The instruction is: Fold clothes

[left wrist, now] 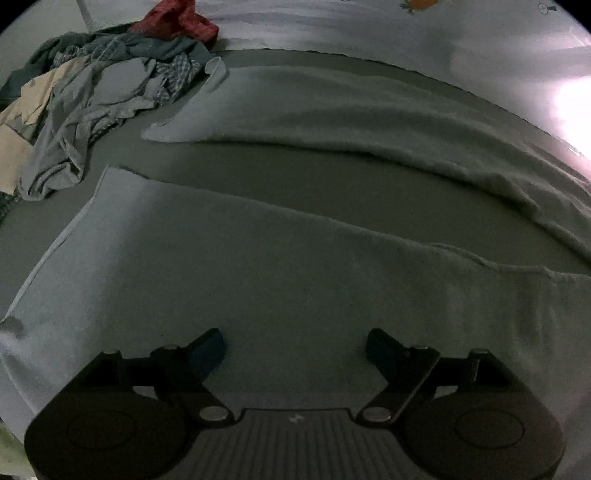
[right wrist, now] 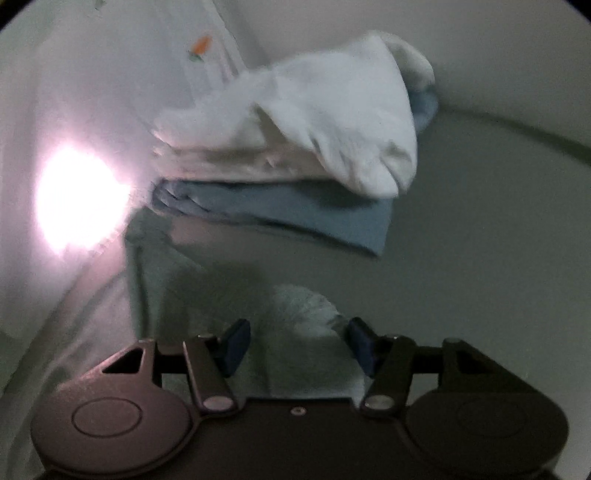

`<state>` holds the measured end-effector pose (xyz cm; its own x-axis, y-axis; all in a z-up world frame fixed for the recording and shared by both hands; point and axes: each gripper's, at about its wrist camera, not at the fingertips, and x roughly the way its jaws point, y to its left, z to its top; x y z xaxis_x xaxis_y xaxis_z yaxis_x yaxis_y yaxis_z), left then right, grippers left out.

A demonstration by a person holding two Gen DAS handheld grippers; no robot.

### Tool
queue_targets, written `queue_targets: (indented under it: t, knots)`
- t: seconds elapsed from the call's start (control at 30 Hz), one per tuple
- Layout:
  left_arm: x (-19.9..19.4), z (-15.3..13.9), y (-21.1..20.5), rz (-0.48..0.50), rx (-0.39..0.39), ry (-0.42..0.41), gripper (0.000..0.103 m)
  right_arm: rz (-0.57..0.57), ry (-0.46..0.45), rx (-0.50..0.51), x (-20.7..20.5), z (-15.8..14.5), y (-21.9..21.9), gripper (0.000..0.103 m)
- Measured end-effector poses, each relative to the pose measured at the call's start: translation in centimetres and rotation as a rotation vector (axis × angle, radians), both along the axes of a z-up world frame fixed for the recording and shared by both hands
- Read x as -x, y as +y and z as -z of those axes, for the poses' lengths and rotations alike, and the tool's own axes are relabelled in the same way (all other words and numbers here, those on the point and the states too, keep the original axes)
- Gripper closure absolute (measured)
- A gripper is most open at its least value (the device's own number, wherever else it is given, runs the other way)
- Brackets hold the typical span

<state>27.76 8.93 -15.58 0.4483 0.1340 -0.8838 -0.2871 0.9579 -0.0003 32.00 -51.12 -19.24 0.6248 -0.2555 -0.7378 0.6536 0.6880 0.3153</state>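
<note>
A pale grey garment lies flat on the dark bed surface (left wrist: 280,181) with two long legs spread apart, the near leg (left wrist: 221,266) and the far leg (left wrist: 332,110). My left gripper (left wrist: 295,341) hovers over the near leg, open, with only flat cloth below its blue pads. In the right wrist view, the same pale cloth (right wrist: 207,280) is bunched into a raised tuft (right wrist: 303,310). It stands between the fingers of my right gripper (right wrist: 298,328). The tuft sits close to the right pad (right wrist: 364,345), while a gap shows at the left pad (right wrist: 234,345).
A heap of unfolded clothes (left wrist: 92,92), topped by a red garment (left wrist: 177,20), lies at the far left. A folded stack, a white piece (right wrist: 314,140) on a blue one (right wrist: 295,218), sits ahead of the right gripper. A bright glare (right wrist: 77,199) washes out the sheet (right wrist: 92,74) at left.
</note>
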Motion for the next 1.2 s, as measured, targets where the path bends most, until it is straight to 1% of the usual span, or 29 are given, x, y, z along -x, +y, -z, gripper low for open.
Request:
queue_targets:
  t: [0.07,0.1,0.13,0.17,0.2,0.23,0.27,0.33,0.37,0.43,0.47,0.53,0.57,0.63,0.67,0.7,0.73,0.77,0.8,0.87,0.93,1.07,1.13,1.2]
  knots:
    - [0.1,0.0,0.3,-0.021,0.017,0.005,0.016,0.019,0.060,0.034,-0.1,0.1,0.4,0.043]
    - [0.2,0.0,0.5,-0.030,0.020,0.008,0.016,0.030,0.090,0.034,0.0,0.1,0.6,0.042]
    - [0.2,0.0,0.6,-0.038,0.023,0.012,0.014,0.042,0.095,0.016,0.3,0.2,0.6,0.042]
    - [0.2,0.1,0.5,-0.036,0.016,0.017,0.013,0.051,0.074,-0.003,0.9,0.3,0.6,0.044]
    - [0.2,0.3,0.4,-0.032,0.005,0.016,0.011,0.054,0.055,-0.012,1.4,0.4,0.6,0.059]
    - [0.2,0.3,0.4,-0.033,-0.001,0.009,0.008,0.050,0.042,-0.026,1.8,0.5,0.4,0.080]
    - [0.3,0.4,0.4,-0.042,0.002,0.005,0.007,0.038,0.026,-0.047,2.0,0.4,0.2,0.095]
    - [0.4,0.6,0.5,-0.052,0.004,-0.001,0.003,0.027,-0.026,-0.043,2.7,-0.6,-0.2,0.096]
    - [0.6,0.6,0.2,-0.054,0.001,-0.002,0.002,0.020,-0.059,0.004,3.4,-1.7,-0.3,0.097]
    - [0.8,0.6,-0.1,-0.060,-0.002,-0.006,0.001,0.042,-0.095,0.082,4.7,-3.5,-0.7,0.097]
    - [0.8,0.6,-0.1,-0.063,-0.003,-0.009,0.000,0.063,-0.096,0.085,5.3,-3.8,-1.2,0.097]
    - [0.9,0.7,-0.2,-0.068,-0.006,-0.017,0.000,0.091,-0.058,0.060,6.1,-3.1,-2.8,0.096]
    - [1.1,0.7,-0.3,-0.069,-0.008,-0.022,0.000,0.094,-0.012,0.052,6.2,-2.1,-3.4,0.095]
    - [1.2,0.7,-0.3,-0.067,-0.010,-0.031,0.000,0.089,0.069,0.030,6.3,-0.2,-3.9,0.089]
    - [1.2,0.6,-0.3,-0.064,-0.009,-0.030,0.000,0.091,0.069,0.033,6.6,-0.1,-3.8,0.088]
    - [1.2,0.6,-0.2,-0.061,-0.007,-0.028,0.000,0.092,0.070,0.036,6.8,-0.1,-3.6,0.076]
    - [1.1,0.6,-0.1,-0.056,-0.005,-0.025,0.000,0.094,0.069,0.040,7.0,-0.1,-3.5,0.069]
    - [1.1,0.6,0.2,-0.051,-0.002,-0.022,0.000,0.098,0.060,0.050,7.1,-0.4,-3.3,0.056]
    - [1.1,0.6,0.3,-0.048,-0.003,-0.023,0.000,0.096,0.041,0.052,7.3,-0.6,-3.1,0.050]
    - [1.2,0.7,0.2,-0.050,-0.008,-0.036,0.000,0.081,0.026,0.027,7.6,-0.3,-3.1,0.049]
    - [1.5,0.8,0.0,-0.053,-0.016,-0.057,0.000,0.063,0.054,0.009,7.2,0.4,-2.9,0.049]
    - [1.8,0.9,-0.3,-0.053,-0.028,-0.080,0.000,0.021,0.061,0.078,8.5,0.5,-1.5,0.049]
    - [1.8,0.9,-0.4,-0.053,-0.030,-0.080,0.000,0.010,0.061,0.085,8.4,0.6,-1.3,0.044]
    - [1.7,0.9,-0.4,-0.053,-0.029,-0.077,0.000,-0.035,0.070,0.100,7.8,0.8,-1.1,0.026]
